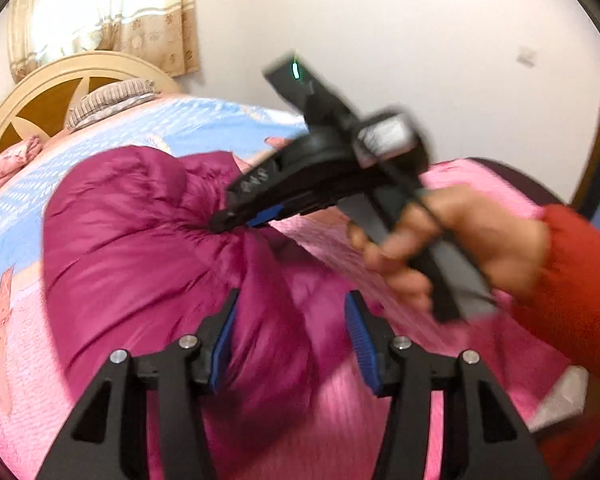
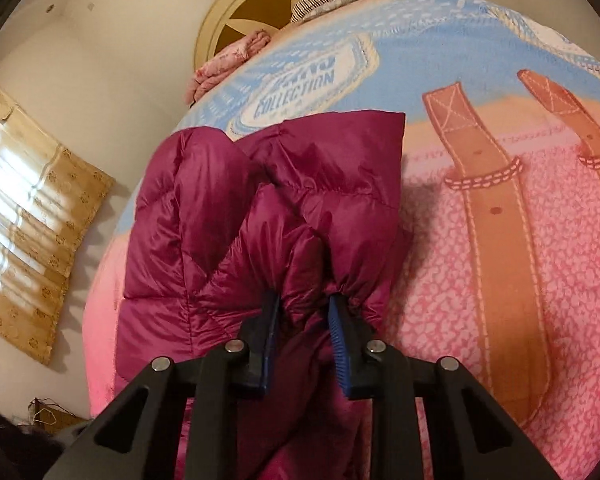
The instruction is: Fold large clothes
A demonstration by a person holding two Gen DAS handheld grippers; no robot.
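Jacket [image 2: 260,208]: magenta puffer, bunched on the bed [image 2: 480,240]
Right claw [image 2: 304,312]: clamped on a gathered jacket edge
Left claw [image 1: 292,320]: jaws apart, jacket fabric between them, pads not pressing
Hand [image 1: 460,248]: holds the right claw's handle

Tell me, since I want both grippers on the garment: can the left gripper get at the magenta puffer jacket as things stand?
Probably yes. The left gripper stands open with the magenta puffer jacket bulging up between its pads, nothing in the way. The right gripper already pinches a bunched fold further along, clear of it.
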